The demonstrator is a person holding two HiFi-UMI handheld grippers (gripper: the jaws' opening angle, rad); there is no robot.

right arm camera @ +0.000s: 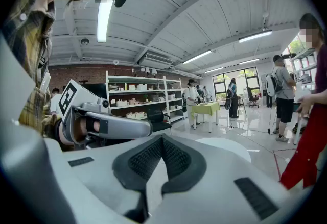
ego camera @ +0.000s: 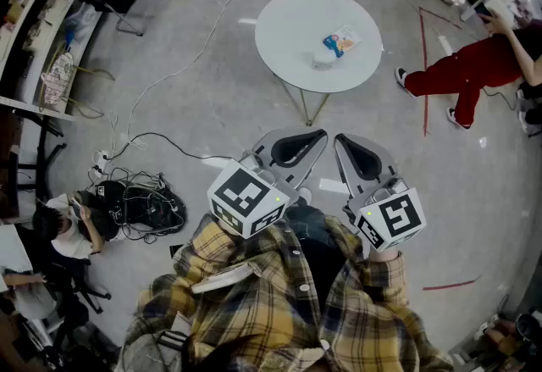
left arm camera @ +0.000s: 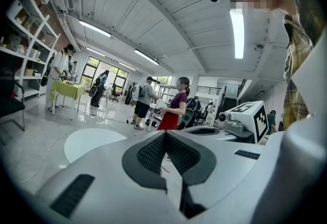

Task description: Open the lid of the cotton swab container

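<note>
Closest in, the grey two-jaw left gripper and the matching right gripper sit near the yellow plaid shirt, each pinched fully together with nothing between its jaws. Well ahead, the small pale round cotton swab container stands on the round white table, touching a blue-and-white packet. Walk up first, then steady the body with one gripper and lift the lid with the other.

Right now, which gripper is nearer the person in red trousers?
Right. The person in red trousers stands beyond the right gripper, on its outer side; the left gripper sits on its inner side, farther off.
</note>
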